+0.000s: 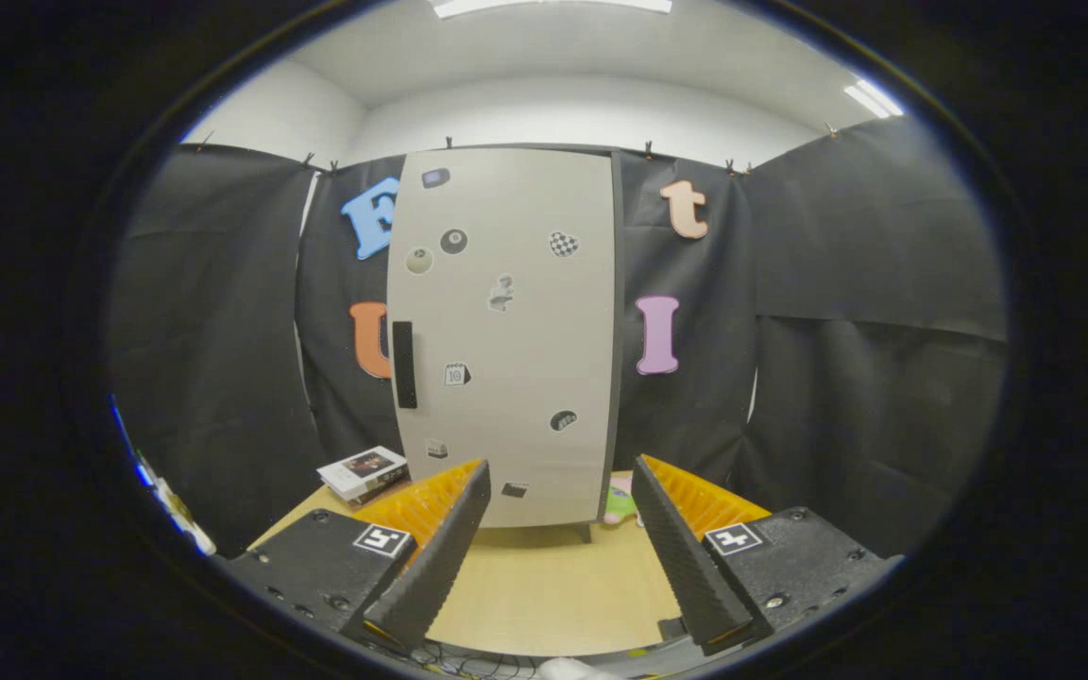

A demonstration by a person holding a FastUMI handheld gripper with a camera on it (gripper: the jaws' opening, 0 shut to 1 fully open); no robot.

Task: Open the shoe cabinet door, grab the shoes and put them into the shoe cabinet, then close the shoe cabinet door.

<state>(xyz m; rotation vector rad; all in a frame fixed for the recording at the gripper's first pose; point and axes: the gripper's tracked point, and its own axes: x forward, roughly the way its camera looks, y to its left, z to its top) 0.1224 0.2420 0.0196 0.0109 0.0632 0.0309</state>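
A tall pale grey shoe cabinet (pixel 511 331) stands on the wooden table (pixel 544 586), straight ahead and well beyond the fingers. Its door is closed, with a dark vertical handle (pixel 403 364) on its left edge and several small stickers on its front. My gripper (pixel 558 482) is open, its fingers spread wide with nothing between them, pointing at the cabinet's lower part. A small pink and green thing (pixel 620 502), maybe a shoe, peeks out by the cabinet's lower right corner, mostly hidden behind the right finger.
A small stack of books or boxes (pixel 365 472) lies on the table left of the cabinet, beyond the left finger. Black cloth walls close in the booth behind and on both sides. Bare tabletop lies between the fingers and the cabinet.
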